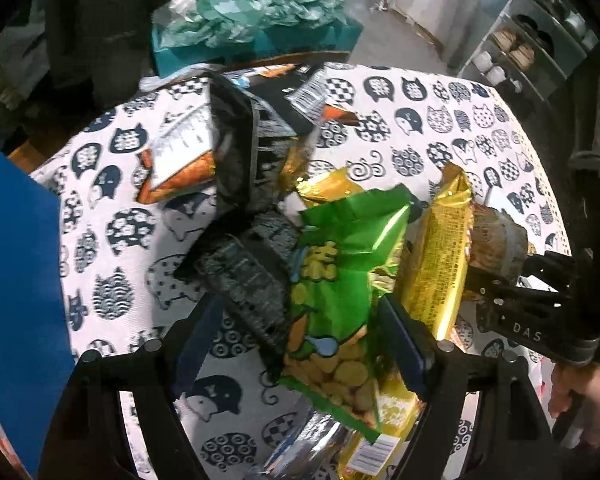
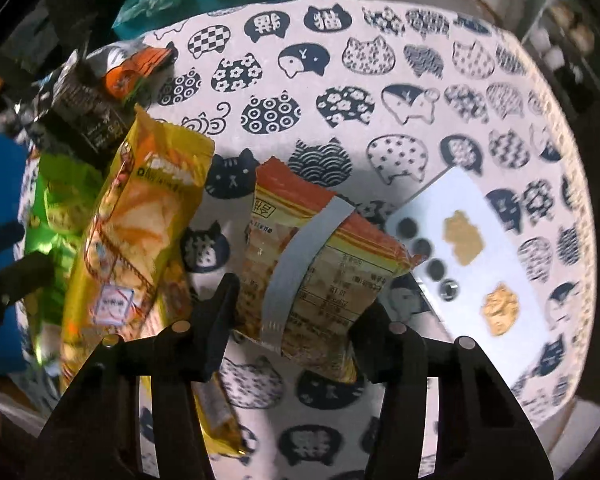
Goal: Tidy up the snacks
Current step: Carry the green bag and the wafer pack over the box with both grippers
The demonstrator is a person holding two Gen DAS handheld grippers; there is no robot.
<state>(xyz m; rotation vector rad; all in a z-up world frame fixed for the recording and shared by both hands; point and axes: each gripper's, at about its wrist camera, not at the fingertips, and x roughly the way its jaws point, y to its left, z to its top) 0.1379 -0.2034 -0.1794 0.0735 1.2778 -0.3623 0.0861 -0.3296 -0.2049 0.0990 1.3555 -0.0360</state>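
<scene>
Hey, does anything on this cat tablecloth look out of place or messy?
Yes. The snack bags are heaped askew: a green bag overlaps black packets. The orange-edged packet has a grey strip, perhaps tape, across it.

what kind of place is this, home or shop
Most likely a home: a round table under a cat-print cloth, a shoe rack against the wall, and a heap of opened snack bags.
</scene>
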